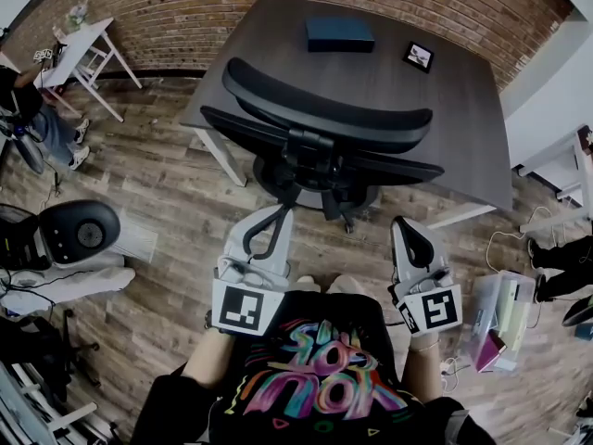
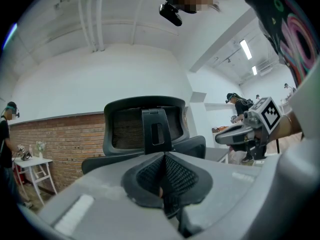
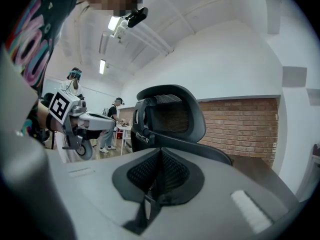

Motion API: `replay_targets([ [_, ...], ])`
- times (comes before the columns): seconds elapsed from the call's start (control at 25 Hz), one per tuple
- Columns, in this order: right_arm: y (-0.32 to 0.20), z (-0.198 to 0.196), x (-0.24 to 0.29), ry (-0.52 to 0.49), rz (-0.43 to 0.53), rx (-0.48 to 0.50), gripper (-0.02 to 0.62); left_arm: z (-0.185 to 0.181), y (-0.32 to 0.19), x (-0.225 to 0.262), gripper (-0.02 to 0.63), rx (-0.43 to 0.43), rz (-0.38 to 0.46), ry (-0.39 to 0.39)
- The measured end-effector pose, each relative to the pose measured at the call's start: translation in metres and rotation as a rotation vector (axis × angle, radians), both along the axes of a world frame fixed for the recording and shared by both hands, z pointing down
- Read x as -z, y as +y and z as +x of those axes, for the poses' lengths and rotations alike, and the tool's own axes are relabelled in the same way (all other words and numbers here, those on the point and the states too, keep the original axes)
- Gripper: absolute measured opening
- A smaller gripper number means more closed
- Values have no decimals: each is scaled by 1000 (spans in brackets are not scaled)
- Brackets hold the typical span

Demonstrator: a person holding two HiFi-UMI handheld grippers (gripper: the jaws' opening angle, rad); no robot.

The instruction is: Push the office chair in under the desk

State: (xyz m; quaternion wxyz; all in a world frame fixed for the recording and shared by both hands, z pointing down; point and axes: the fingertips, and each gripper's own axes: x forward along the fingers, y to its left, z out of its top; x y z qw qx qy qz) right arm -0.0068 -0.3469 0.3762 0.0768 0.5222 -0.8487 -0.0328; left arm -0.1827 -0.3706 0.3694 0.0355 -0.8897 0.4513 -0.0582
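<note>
A black mesh office chair (image 1: 324, 128) stands at the near edge of the dark desk (image 1: 463, 109), its back and headrest towards me. My left gripper (image 1: 278, 213) and right gripper (image 1: 405, 225) are both shut and empty, held side by side a little short of the chair's back, touching nothing. In the left gripper view the shut left gripper (image 2: 164, 156) points level at the chair (image 2: 145, 124), with the right gripper (image 2: 245, 131) off to the side. From the right gripper (image 3: 160, 151), also shut, the chair (image 3: 170, 114) is straight ahead and the left gripper (image 3: 80, 121) is beside it.
On the desk lie a dark blue box (image 1: 340, 33) and a small framed picture (image 1: 419, 57). A second chair (image 1: 79, 233) stands at the left on the wood floor. A white side table (image 1: 88, 44) and a person (image 1: 46, 128) are far left. Cables and boxes (image 1: 500, 318) lie right.
</note>
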Motion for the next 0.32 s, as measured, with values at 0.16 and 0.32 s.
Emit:
replay_targets([
  [0.16,-1,0,-2,4,-6,4,-2,0,0,-1,2,-3,4,-4],
  [0.32,-1,-2,-3,5,-9,10,-2,-1,-1,0,2,2,8,7],
])
